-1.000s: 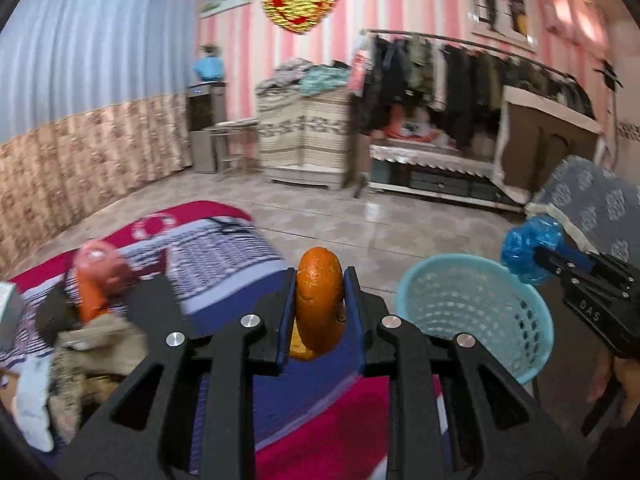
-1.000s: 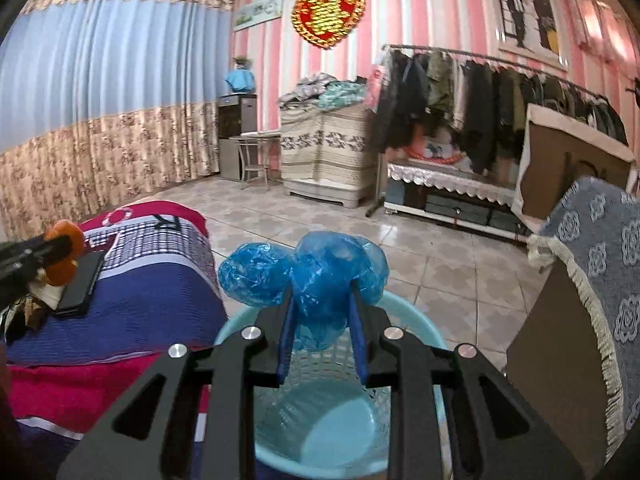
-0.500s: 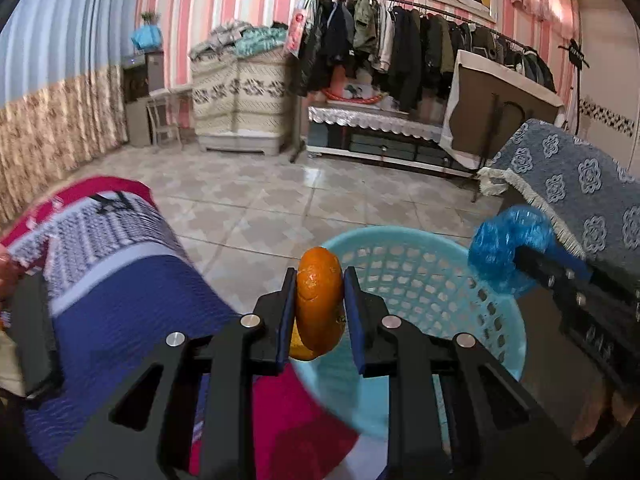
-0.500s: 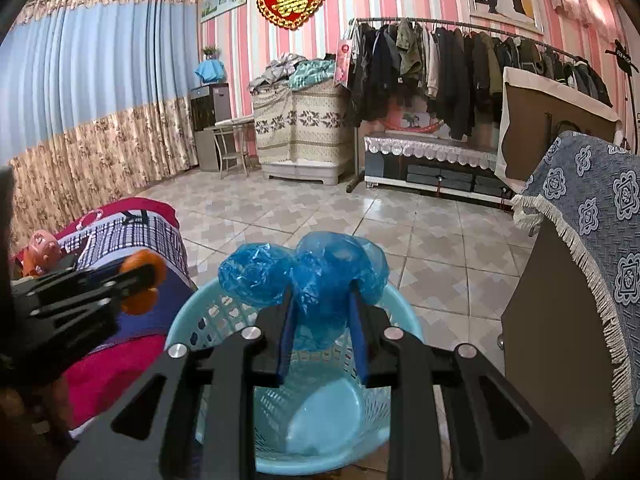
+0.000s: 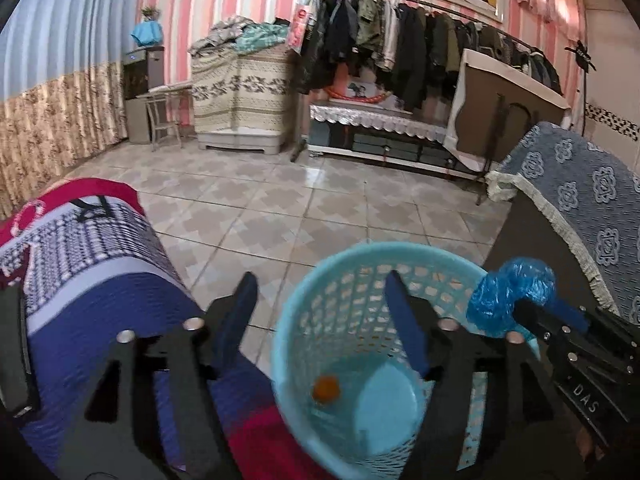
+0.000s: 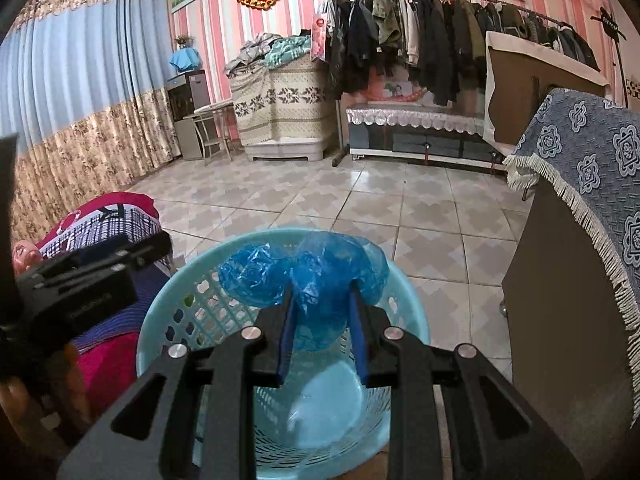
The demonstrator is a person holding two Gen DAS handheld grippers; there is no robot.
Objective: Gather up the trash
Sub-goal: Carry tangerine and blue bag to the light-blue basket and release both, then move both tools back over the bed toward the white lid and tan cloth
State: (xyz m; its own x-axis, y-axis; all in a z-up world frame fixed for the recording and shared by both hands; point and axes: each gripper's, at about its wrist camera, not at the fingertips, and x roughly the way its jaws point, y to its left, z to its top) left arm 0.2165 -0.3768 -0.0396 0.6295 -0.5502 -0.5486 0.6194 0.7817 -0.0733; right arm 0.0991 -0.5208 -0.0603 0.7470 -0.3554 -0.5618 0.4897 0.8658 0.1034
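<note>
pink-and-white striped walls back this room, with a tiled floor [image 5: 280, 208] of pale diamond pattern, a rail of dark coats [image 6: 420, 36] along the far wall and a blue-over-floral curtain [image 6: 80, 92] on the left. down low stands one light blue plastic basket [image 5: 304, 300] with a latticed wall, sitting on the tiles between a bed covered in a red, navy and checked blanket [image 5: 92, 280] and a dark cabinet draped with a blue flowered cloth [image 6: 592, 168]. one small orange peel [image 5: 326, 388], a bright rounded scrap, sits inside the basket near the bottom, a little blurred. the left gripper [image 5: 320, 312] hangs over the basket's near rim, its jaws have just been opening and now stand wide with nothing between them, the peel well below. two grippers in play, one bit of trash each: the right gripper [image 6: 322, 312] hovers above the basket's mouth with its blue pads pinched narrow on a crumpled blue plastic bag [image 6: 304, 276], glossy and translucent, puffing out above and to both sides of the fingers. from the left view that same bag shows just over the basket's right rim. a hand shows dimly at the lower left of the right view, under the left gripper.
</note>
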